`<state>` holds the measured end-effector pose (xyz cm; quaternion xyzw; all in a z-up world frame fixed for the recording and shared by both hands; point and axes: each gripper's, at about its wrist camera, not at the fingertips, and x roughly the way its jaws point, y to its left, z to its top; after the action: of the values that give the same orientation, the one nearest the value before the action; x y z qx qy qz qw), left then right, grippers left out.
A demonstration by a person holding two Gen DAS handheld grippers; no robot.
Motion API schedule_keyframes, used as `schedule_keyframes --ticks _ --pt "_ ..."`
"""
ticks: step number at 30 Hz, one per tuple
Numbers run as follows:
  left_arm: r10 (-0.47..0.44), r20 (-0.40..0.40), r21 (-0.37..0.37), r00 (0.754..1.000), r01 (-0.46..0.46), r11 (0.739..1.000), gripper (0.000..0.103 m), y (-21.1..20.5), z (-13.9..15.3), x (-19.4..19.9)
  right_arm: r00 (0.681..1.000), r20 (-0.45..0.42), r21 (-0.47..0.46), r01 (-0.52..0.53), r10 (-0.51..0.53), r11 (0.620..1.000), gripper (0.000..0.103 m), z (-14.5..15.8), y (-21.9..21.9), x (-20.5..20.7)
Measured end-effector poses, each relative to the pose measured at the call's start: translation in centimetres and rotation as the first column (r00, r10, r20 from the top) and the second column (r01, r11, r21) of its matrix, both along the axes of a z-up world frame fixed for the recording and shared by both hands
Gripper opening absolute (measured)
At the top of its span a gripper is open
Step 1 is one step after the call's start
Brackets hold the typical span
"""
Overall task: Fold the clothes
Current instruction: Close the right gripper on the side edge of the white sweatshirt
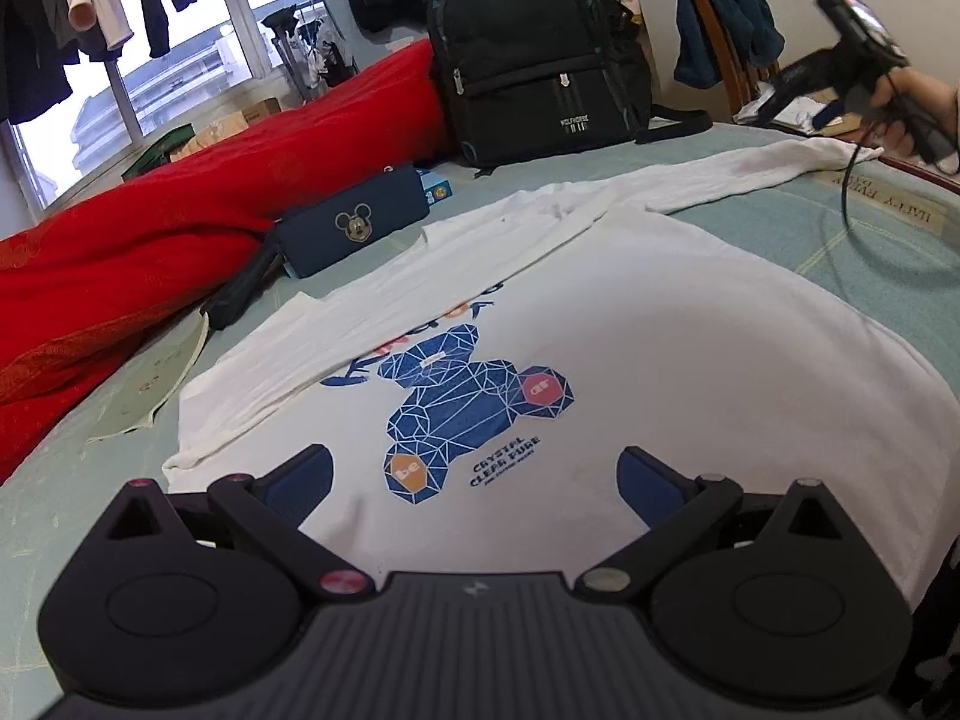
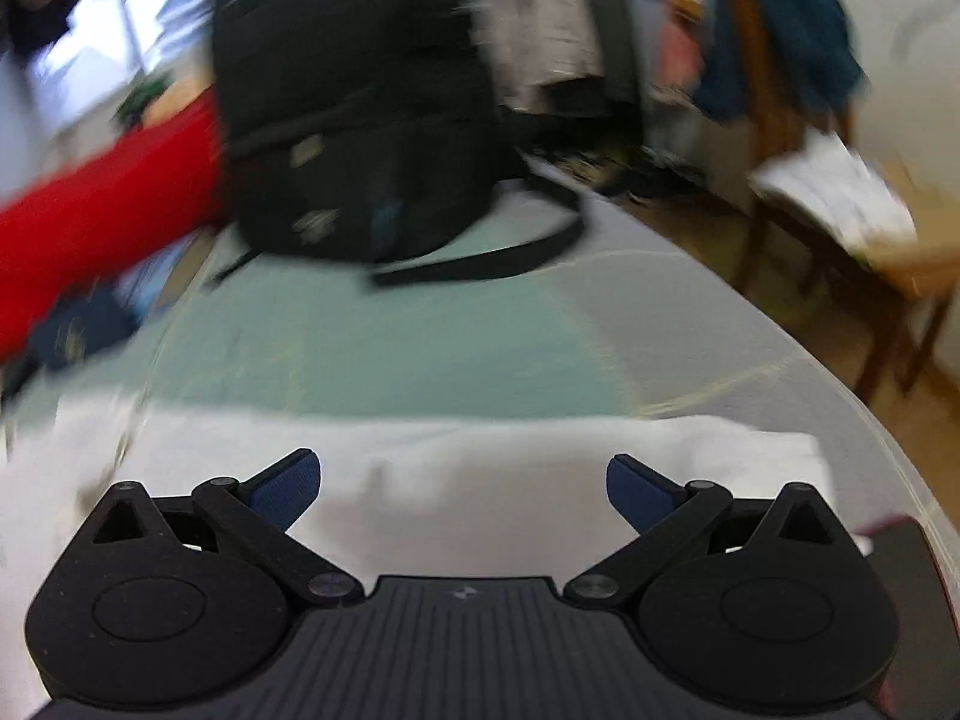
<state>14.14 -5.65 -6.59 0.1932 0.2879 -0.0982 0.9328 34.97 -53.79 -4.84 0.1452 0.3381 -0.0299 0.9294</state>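
Observation:
A white long-sleeved shirt [image 1: 630, 330] with a blue geometric bear print lies flat on the pale green table [image 1: 780, 228]. One sleeve is folded across its chest and the other sleeve [image 1: 750, 171] stretches to the far right. My left gripper [image 1: 477, 471] hovers open over the shirt's near hem, holding nothing. In the left wrist view my right gripper [image 1: 852, 30] is held up in a hand at the far right, above the sleeve's end. The blurred right wrist view has my right gripper [image 2: 463, 483] open over the white sleeve [image 2: 480, 468].
A black backpack [image 1: 534, 54] stands at the table's far side, its strap [image 2: 480, 261] trailing on the surface. A red quilt [image 1: 150, 234] lies along the left, with a dark Mickey pouch [image 1: 354, 222] beside it. A wooden chair [image 2: 840, 228] with a teal garment stands right.

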Motion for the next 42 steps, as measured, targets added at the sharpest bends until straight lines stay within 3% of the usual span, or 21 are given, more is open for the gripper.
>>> schedule_keyframes --ticks 5,9,14,16,22,27,30,42 --pt "-0.009 -0.018 0.02 1.0 0.01 1.0 0.101 -0.8 -0.5 0.4 0.999 -0.016 0.155 0.052 -0.05 0.987 0.103 -1.7 -5.3 1.3" --pt "-0.001 -0.025 0.027 1.0 0.001 1.0 0.101 -0.9 -0.7 0.8 0.993 -0.071 0.097 0.105 -0.098 0.99 0.102 -3.8 -6.7 2.5" --pt "0.006 -0.03 0.025 1.0 -0.006 1.0 0.101 -1.0 -0.8 1.0 0.983 0.003 0.119 0.179 -0.181 0.977 0.103 -2.8 -7.2 1.0" --pt "-0.002 -0.026 0.026 1.0 0.003 1.0 0.101 -1.1 -0.7 0.8 0.984 0.021 0.127 0.173 -0.177 0.977 0.103 -2.0 -6.4 -0.1" --pt "-0.013 -0.014 0.016 1.0 0.013 1.0 0.101 -0.8 -0.5 0.3 0.996 0.078 0.189 0.02 -0.035 0.982 0.103 -1.0 -2.7 -5.4" --pt "-0.015 -0.012 0.002 1.0 0.015 1.0 0.101 -0.5 -0.4 0.0 0.997 0.076 0.17 -0.008 -0.005 0.985 0.103 -2.8 -0.5 -8.5" --pt "-0.021 -0.012 -0.006 1.0 0.02 1.0 0.101 -0.5 -0.3 0.0 0.998 0.054 0.187 0.017 -0.028 0.982 0.103 -4.4 -0.9 -8.5" --pt "-0.016 -0.034 -0.005 0.999 0.016 1.0 0.101 -0.9 -0.9 0.4 0.982 0.148 0.354 0.054 -0.113 0.934 0.103 -6.3 -4.5 -5.9"
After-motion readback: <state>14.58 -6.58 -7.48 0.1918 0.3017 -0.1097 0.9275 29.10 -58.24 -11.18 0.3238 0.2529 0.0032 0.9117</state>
